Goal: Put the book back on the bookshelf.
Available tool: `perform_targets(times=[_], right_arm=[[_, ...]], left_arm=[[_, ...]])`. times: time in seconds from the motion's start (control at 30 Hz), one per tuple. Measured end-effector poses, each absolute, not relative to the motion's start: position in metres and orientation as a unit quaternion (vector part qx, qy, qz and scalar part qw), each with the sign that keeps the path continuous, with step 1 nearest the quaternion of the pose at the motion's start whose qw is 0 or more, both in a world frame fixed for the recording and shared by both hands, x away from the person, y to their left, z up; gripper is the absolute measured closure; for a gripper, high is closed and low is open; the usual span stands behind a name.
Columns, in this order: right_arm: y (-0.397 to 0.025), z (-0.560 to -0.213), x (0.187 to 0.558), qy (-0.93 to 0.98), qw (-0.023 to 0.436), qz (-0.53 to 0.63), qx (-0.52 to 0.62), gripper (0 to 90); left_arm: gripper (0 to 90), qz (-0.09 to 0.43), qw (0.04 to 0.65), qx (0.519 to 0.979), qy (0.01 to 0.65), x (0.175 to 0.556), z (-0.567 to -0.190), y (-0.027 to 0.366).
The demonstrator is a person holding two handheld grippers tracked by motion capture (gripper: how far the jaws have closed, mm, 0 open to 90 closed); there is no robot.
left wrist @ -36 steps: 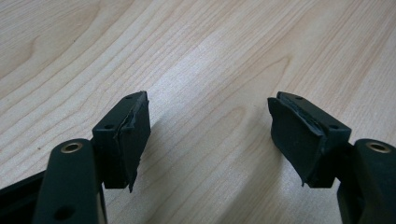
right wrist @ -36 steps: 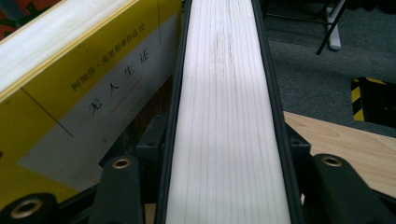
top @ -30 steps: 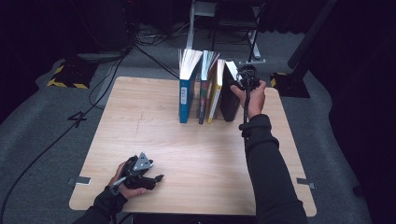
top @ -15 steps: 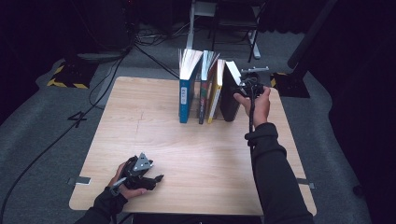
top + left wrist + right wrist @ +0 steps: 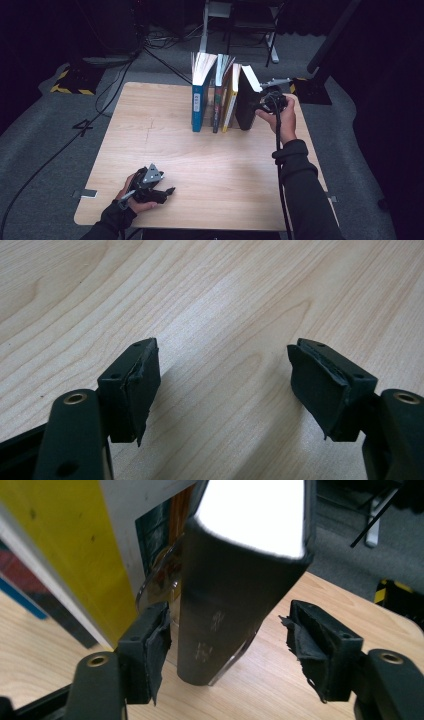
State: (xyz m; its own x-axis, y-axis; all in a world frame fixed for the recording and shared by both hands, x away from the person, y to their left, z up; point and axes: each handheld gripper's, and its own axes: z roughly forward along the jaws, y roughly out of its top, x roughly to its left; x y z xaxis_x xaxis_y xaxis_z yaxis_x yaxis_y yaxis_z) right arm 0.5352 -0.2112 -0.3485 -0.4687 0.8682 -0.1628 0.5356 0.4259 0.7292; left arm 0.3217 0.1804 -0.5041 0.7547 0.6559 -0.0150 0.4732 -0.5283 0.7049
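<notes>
Several books stand upright in a row at the back of the wooden table [image 5: 210, 165]: a blue one [image 5: 198, 102], a dark-spined one [image 5: 218, 102], a yellow one [image 5: 229, 102] and a black one [image 5: 246, 105] at the right end. My right gripper [image 5: 263, 103] is open at the black book's right side. In the right gripper view its jaws straddle the black book's spine [image 5: 235, 590], with a gap on each side, and the yellow book [image 5: 65, 550] stands to the left. My left gripper [image 5: 165, 192] lies open near the front left edge, with bare wood between its pads [image 5: 135, 390].
A cable trails from the right gripper down along the person's sleeve [image 5: 300, 190]. Beyond the table's far edge are cables on the floor, a stand base [image 5: 72, 82] with yellow-black tape and a metal frame [image 5: 240, 30].
The right hand and its gripper have come down a little along the black book's right side, toward the table. The left gripper has stayed where it was.
</notes>
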Motion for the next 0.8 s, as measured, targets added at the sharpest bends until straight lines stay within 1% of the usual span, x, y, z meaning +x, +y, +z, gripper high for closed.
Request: perform_targets(times=[0.2, 0.23, 0.37, 0.8], right_arm=[[-0.214, -0.351, 0.526, 0.81, 0.269, 0.31, 0.419, 32.5], [-0.215, -0.353, 0.521, 0.814, 0.275, 0.306, 0.411, 31.9], [-0.217, -0.356, 0.516, 0.819, 0.269, 0.309, 0.402, 31.3], [-0.232, -0.364, 0.49, 0.832, 0.273, 0.31, 0.37, 30.3]], left_arm=[[27.8, 0.128, 0.36, 0.864, 0.327, 0.322, -0.504, 0.18], [27.5, 0.128, 0.36, 0.864, 0.327, 0.322, -0.504, 0.18], [27.3, 0.128, 0.36, 0.864, 0.329, 0.322, -0.504, 0.18], [26.8, 0.128, 0.36, 0.863, 0.331, 0.322, -0.504, 0.18]])
